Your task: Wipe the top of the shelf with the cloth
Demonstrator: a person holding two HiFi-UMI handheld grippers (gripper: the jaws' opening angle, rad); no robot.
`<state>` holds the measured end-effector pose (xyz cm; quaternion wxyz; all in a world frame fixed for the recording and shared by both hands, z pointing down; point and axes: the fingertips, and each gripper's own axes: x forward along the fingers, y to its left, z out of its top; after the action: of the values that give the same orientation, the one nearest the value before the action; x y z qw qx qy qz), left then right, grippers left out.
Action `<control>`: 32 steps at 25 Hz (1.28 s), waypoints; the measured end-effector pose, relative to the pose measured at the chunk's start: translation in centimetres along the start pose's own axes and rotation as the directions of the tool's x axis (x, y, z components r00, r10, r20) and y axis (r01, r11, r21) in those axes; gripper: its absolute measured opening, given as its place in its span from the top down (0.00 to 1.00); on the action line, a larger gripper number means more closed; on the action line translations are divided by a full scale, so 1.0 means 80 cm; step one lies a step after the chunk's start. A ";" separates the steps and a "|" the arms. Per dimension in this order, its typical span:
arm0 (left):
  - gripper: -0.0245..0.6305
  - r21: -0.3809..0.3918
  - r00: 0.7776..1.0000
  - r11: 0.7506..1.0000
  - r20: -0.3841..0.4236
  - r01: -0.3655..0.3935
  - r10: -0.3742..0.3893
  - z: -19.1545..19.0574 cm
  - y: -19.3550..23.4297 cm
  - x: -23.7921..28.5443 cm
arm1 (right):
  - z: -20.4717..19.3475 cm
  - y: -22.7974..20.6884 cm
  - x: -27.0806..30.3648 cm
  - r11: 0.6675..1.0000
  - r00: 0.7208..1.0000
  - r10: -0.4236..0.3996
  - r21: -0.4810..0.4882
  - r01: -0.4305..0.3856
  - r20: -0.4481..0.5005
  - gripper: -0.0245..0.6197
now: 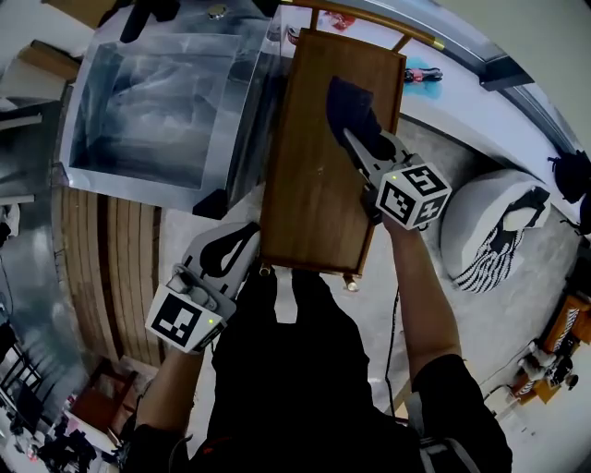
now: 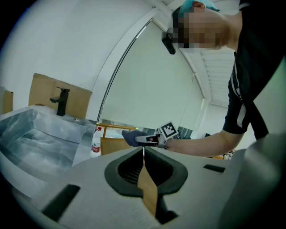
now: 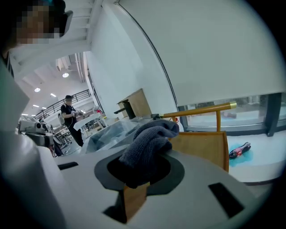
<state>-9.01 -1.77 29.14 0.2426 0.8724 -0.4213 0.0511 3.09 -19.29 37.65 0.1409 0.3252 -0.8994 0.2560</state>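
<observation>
Right tongs (image 1: 362, 148) clenched on the cloth (image 1: 354, 109) — a dark blue wad gripped by one bunched end, the rest hanging forward over the far right part of the shelf top (image 1: 314, 185). Can't tell from here whether it actually presses on the wood. Left tongs (image 1: 235, 245) closed on nothing, parked at the near left corner of the shelf, not bracing it.

Risks as I see them:
- Cloth is balled up, so the contact patch is small. A pass would likely clean a narrow strip and miss the left side and near end.
- Grip is on a fold only. Drag against the wood could pull it out of the tongs, most likely on a pull stroke toward the body.
- Tilt too low and the hard tips rub the wood instead of the cloth — scratch risk.
- Far end has a brass rail (image 1: 369, 18). A push stroke that overshoots could snag the cloth there or shove it off the edge.
- Shelf is unbraced. Hard sideways pressure could shift it toward the plastic-wrapped basin (image 1: 152, 102).
</observation>
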 end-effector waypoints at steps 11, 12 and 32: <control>0.92 -0.075 1.000 0.997 -0.026 -0.009 0.007 -0.043 0.067 0.004 | -0.013 -0.088 0.125 0.997 0.994 -0.075 -0.037 0.073 -0.073 0.87; 0.92 -0.077 1.000 0.997 -0.030 -0.007 0.005 -0.046 0.069 0.006 | -0.014 -0.095 0.134 0.996 0.993 -0.081 -0.048 0.077 -0.084 0.87; 0.92 -0.092 0.998 0.995 -0.056 -0.025 0.020 -0.079 0.093 0.016 | -0.056 -0.170 0.238 0.977 0.949 -0.176 -0.166 0.136 -0.261 0.87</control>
<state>-13.12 -3.66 37.93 0.2937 0.8537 -0.4261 0.0583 -1.84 -35.54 54.42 0.3074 0.3457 -0.8589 0.2199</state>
